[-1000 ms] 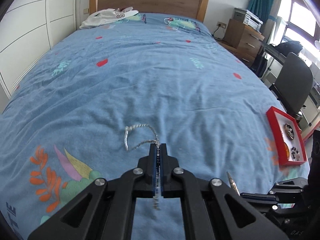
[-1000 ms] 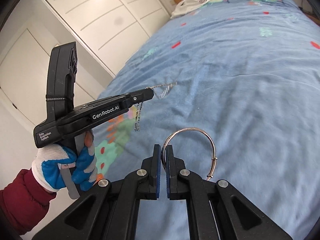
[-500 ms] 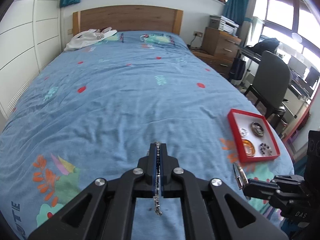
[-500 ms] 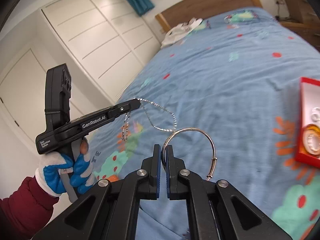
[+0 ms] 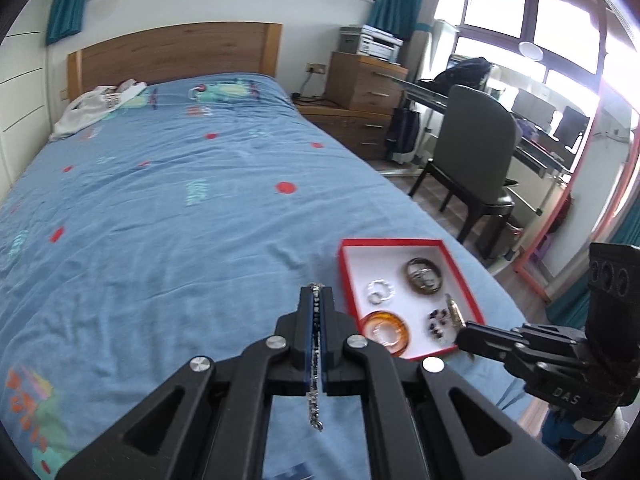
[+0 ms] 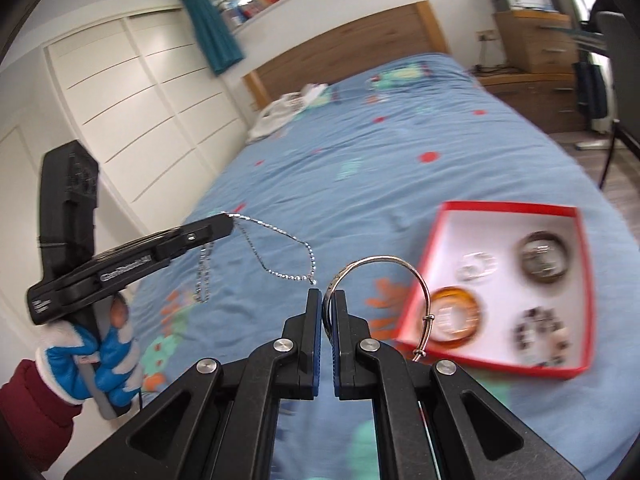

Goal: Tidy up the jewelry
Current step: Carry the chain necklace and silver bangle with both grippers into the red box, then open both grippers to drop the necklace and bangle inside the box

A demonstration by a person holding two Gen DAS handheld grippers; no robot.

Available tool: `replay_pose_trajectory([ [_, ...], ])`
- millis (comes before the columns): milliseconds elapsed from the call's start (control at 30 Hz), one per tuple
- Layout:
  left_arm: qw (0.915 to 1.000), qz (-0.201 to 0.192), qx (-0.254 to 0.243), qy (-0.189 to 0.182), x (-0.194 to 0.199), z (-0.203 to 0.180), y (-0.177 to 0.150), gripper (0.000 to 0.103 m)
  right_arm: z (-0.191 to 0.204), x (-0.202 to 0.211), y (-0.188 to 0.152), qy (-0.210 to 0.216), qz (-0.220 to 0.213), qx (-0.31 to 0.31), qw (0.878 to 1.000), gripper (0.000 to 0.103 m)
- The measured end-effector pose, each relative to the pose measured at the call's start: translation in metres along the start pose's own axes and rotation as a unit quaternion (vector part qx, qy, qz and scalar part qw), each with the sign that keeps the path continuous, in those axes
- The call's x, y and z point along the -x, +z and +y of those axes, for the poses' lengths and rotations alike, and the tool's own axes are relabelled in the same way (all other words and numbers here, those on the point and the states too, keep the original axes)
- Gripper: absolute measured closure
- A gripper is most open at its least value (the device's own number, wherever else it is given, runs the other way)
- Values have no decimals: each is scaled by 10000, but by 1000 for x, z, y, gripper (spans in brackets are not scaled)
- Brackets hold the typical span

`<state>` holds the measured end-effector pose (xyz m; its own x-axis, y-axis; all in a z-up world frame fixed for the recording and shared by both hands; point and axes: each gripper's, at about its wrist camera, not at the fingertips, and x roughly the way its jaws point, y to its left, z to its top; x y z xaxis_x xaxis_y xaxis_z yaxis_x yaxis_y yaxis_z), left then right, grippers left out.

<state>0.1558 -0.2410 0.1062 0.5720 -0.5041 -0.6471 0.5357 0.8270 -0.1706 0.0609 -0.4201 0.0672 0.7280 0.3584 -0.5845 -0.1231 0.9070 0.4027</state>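
Note:
My left gripper (image 5: 317,290) is shut on a silver chain necklace (image 5: 316,364); in the right wrist view the chain (image 6: 280,258) hangs in loops from that gripper (image 6: 228,224), above the blue bedspread. My right gripper (image 6: 327,294) is shut on a silver bangle (image 6: 400,276), held in the air just left of the red jewelry tray (image 6: 504,209). The tray (image 5: 390,242) holds an amber bangle (image 5: 386,330), a dark bangle (image 5: 425,275), a clear beaded bracelet (image 5: 380,291) and a dark beaded bracelet (image 5: 438,320). The right gripper (image 5: 460,326) also shows by the tray's near right corner.
The tray lies near the bed's right front edge. A white garment (image 5: 96,106) lies by the wooden headboard (image 5: 172,54). A chair (image 5: 472,160) and desk stand right of the bed, white wardrobes (image 6: 132,120) on the left.
Both grippers have swung right toward the red tray, carrying the necklace and bangle lifted off the bedspread. The tray is now closer and more central in both views.

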Motion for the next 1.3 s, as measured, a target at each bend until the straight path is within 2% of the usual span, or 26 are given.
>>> replay_pose_trajectory([
  [200,9990,199,-136,-377,-59,-44,18,101,-60,-5,15,-608,75,-122,9980,99],
  [333,9978,378,-201,-497,-100,-63,19,101,-96,-12,19,-990,223,-156,9947,99],
  [467,9964,603,-220,-546,-136,-76,11,101,-118,-27,17,-1278,460,-73,9907,98],
  [700,9932,1033,-261,-480,-179,-78,-21,101,-139,-56,2,-1348,897,-10,9868,98],
  [1067,9897,1382,-253,-253,-202,-69,-52,101,-147,-73,-19,-1412,1239,-20,9822,99],
  [1300,9891,1449,-69,-266,-200,-67,-55,97,-151,-62,-22,-1450,1199,-179,9820,97],
])
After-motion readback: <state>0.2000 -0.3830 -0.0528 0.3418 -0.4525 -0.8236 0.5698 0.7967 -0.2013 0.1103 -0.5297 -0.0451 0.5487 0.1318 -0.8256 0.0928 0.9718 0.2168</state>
